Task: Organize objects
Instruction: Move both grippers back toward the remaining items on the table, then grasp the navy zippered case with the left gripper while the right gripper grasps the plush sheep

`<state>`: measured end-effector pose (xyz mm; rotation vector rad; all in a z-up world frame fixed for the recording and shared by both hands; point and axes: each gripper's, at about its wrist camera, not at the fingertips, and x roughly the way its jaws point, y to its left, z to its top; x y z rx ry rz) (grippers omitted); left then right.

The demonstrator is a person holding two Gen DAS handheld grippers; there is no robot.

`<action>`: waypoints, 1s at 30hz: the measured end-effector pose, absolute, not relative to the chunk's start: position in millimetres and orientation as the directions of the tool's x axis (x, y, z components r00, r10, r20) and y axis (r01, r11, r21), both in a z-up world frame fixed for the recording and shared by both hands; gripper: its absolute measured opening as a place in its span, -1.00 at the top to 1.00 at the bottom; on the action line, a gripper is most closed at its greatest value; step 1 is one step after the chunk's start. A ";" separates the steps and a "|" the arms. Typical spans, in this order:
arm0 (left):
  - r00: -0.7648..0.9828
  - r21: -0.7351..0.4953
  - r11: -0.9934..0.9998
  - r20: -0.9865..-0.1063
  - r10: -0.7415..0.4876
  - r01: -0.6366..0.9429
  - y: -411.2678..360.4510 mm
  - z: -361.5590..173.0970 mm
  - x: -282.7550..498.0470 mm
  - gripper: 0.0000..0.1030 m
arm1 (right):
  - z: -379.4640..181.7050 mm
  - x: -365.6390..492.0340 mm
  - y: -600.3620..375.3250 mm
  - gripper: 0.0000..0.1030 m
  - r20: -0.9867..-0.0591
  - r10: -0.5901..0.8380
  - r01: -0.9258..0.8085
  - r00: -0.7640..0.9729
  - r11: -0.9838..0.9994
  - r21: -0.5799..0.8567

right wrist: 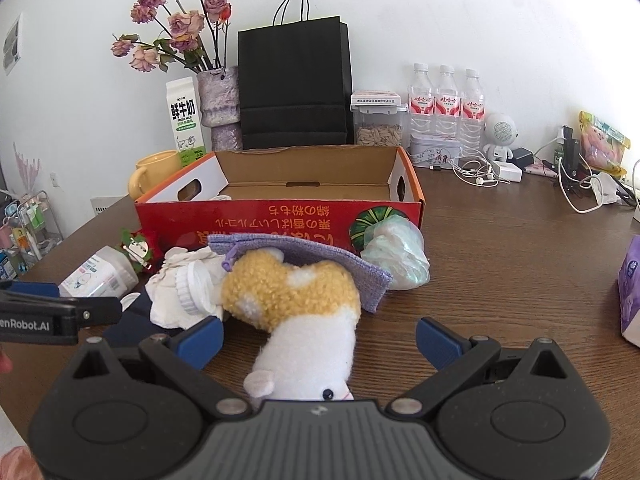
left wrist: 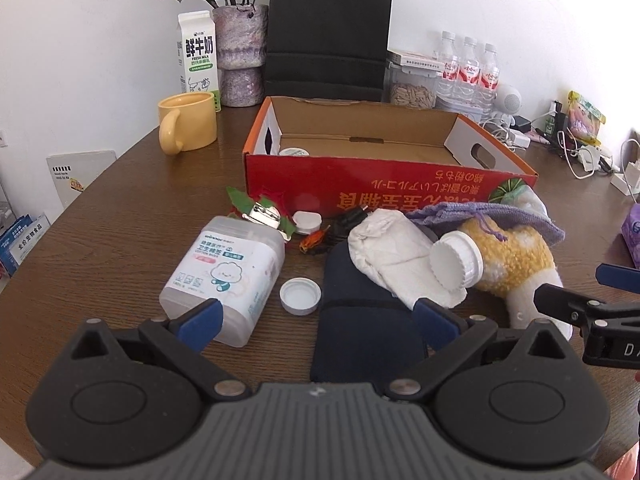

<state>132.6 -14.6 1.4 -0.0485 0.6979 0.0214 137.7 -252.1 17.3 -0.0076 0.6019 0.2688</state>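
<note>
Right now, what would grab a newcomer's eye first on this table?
Probably the red cardboard box, open and nearly empty at the table's centre. In front of it lies a jumble: a yellow-and-white plush toy between the open right tongs, and a cotton swab tub lying on its side near the left tongs.

L wrist: low, faces box [left wrist: 384, 184] | R wrist: same, further right | shared: box

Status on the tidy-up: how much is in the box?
Barely started. Done: one small white lidded container sits in the red cardboard box. In hand: nothing; left tool and right tool are open. Left: cotton swab tub, plush toy, purple pouch, loose cap.
</note>
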 end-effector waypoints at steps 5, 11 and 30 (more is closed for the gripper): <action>0.741 -0.032 0.999 -0.671 -0.014 -0.010 -24.0 -10.1 138.9 -1.00 | 8.2 143.3 -253.8 -1.00 -0.579 0.247 -0.248 0.777 0.965 0.080; 0.722 -0.026 1.000 -0.692 -0.021 0.004 -33.8 -19.9 149.2 -1.00 | 1.1 150.4 -255.7 -1.00 -0.589 0.254 -0.250 0.767 0.964 0.091; 0.714 -0.026 0.999 -0.700 -0.033 0.021 -50.7 -32.8 169.2 -0.62 | -15.4 174.0 -256.0 -0.97 -0.610 0.278 -0.257 0.742 0.958 0.124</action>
